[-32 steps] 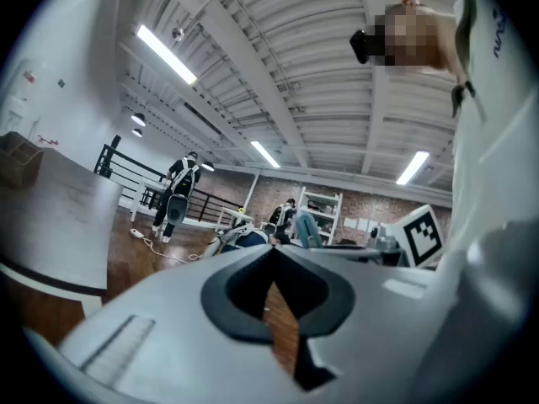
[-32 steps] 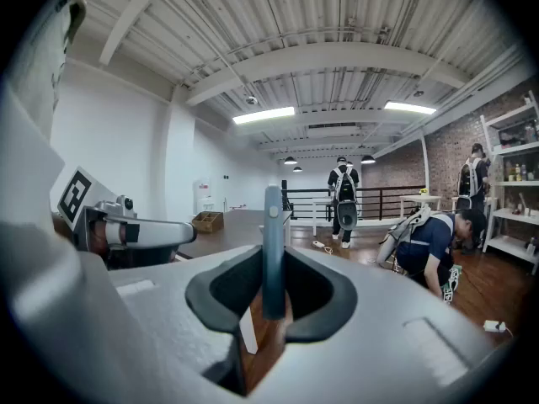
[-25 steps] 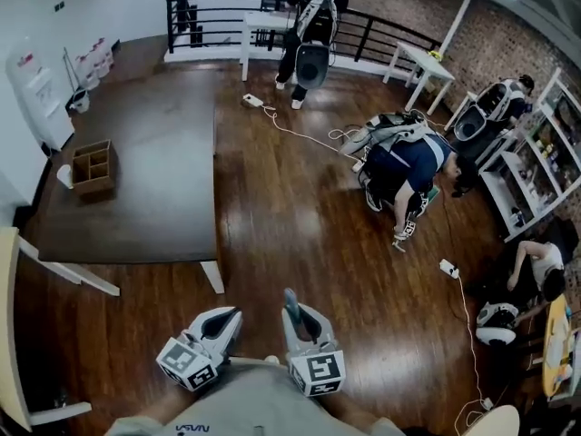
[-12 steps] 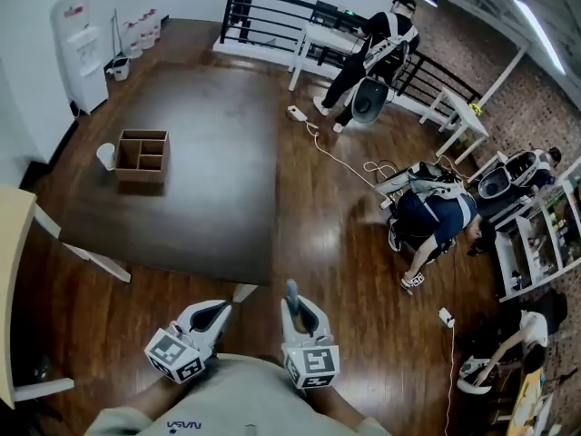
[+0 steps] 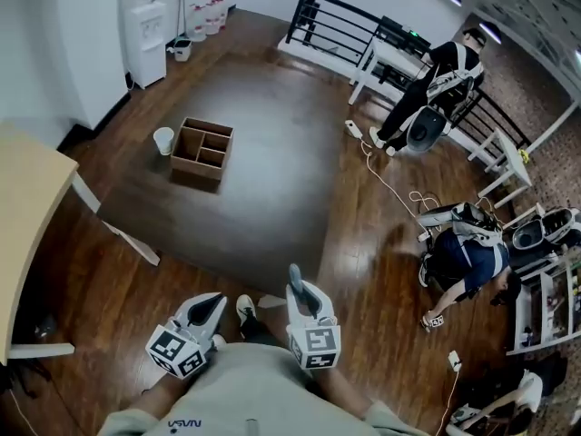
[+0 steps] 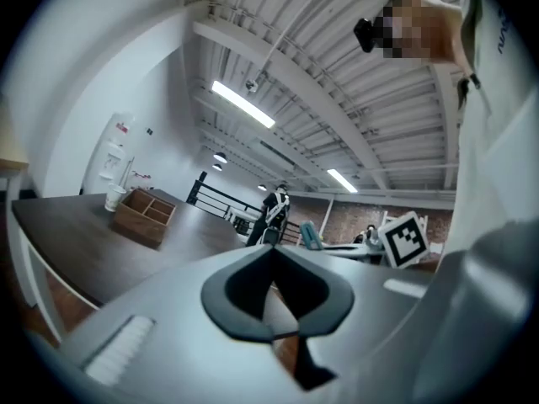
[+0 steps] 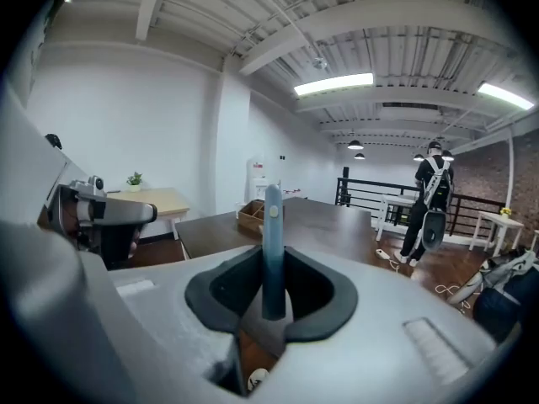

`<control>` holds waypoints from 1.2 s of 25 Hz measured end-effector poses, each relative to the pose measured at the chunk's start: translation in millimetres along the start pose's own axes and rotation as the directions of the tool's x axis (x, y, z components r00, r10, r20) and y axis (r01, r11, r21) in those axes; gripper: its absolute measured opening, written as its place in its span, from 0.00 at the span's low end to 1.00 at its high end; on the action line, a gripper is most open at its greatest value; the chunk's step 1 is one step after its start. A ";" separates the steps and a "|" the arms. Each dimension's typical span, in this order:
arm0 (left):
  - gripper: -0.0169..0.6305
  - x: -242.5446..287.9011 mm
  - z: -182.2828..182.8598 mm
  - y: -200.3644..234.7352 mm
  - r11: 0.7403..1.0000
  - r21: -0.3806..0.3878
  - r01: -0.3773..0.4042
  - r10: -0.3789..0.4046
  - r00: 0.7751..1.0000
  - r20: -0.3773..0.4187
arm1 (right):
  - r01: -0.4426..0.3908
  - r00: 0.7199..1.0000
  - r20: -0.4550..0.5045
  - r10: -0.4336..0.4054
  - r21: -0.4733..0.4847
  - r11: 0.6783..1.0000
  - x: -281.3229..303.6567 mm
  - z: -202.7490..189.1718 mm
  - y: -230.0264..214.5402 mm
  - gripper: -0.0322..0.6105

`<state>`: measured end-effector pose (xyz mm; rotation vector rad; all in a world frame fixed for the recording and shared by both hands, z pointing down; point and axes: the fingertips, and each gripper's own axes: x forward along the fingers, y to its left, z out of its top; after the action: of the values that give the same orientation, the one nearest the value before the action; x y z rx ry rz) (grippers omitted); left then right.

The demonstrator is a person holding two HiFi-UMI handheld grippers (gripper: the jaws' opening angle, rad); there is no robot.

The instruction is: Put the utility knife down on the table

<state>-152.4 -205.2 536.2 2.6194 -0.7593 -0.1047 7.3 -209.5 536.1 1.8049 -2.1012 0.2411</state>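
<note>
A blue-grey utility knife sticks out upright from my right gripper, which is shut on it; in the right gripper view the knife stands between the dark pads of that gripper. My left gripper is held beside it, shut with nothing in it, as the left gripper view also shows. Both are held low in front of my body, short of the near edge of the dark brown table, which lies ahead of them.
A divided cardboard box and a white cup stand at the table's left side. A light wooden table is at my left. One person stands and one crouches at the right, near a floor cable.
The view has swung right and forward, so the dark table now sits nearer and more central. Both grippers keep their pose, and the knife stays held in the right one.
</note>
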 end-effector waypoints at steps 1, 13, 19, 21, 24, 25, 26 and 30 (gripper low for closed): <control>0.02 -2.0 1.5 11.6 0.999 -0.002 -0.041 0.041 0.999 0.000 | -0.023 1.000 -0.008 0.023 -0.009 1.000 14.7 -1.3 1.1 0.17; 0.02 45.1 16.7 91.1 0.965 0.041 -0.259 0.260 0.966 -0.015 | -0.226 0.958 -0.185 0.217 -0.030 0.974 159.4 -43.8 -7.7 0.17; 0.02 71.4 -17.0 125.5 0.951 0.021 -0.308 0.308 0.945 -0.112 | -0.290 0.918 -0.293 0.268 -0.036 0.956 194.5 -85.4 -10.3 0.17; 0.02 73.8 -28.4 126.5 0.949 0.004 -0.316 0.313 0.938 -0.147 | -0.302 0.911 -0.311 0.271 -0.056 0.952 203.8 -97.4 -11.1 0.17; 0.02 72.6 -35.1 126.3 0.946 0.013 -0.324 0.321 0.930 -0.180 | -0.318 0.892 -0.356 0.278 -0.059 0.946 215.0 -113.8 -10.0 0.17; 0.02 72.3 -35.4 128.0 0.944 0.016 -0.331 0.328 0.926 -0.185 | -0.324 0.883 -0.375 0.281 -0.055 0.944 217.9 -118.8 -9.4 0.17; 0.02 72.5 -35.3 130.1 0.941 0.019 -0.337 0.334 0.923 -0.189 | -0.332 0.874 -0.394 0.286 -0.053 0.942 220.6 -124.1 -8.3 0.17; 0.02 80.1 -32.4 135.5 0.940 0.038 -0.339 0.340 0.918 -0.206 | -0.375 0.834 -0.457 0.310 -0.057 0.925 228.3 -142.7 -1.7 0.17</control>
<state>-145.7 -339.7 623.9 2.4060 -1.1195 0.2691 4.1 -368.7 753.2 1.1395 -2.0267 0.5241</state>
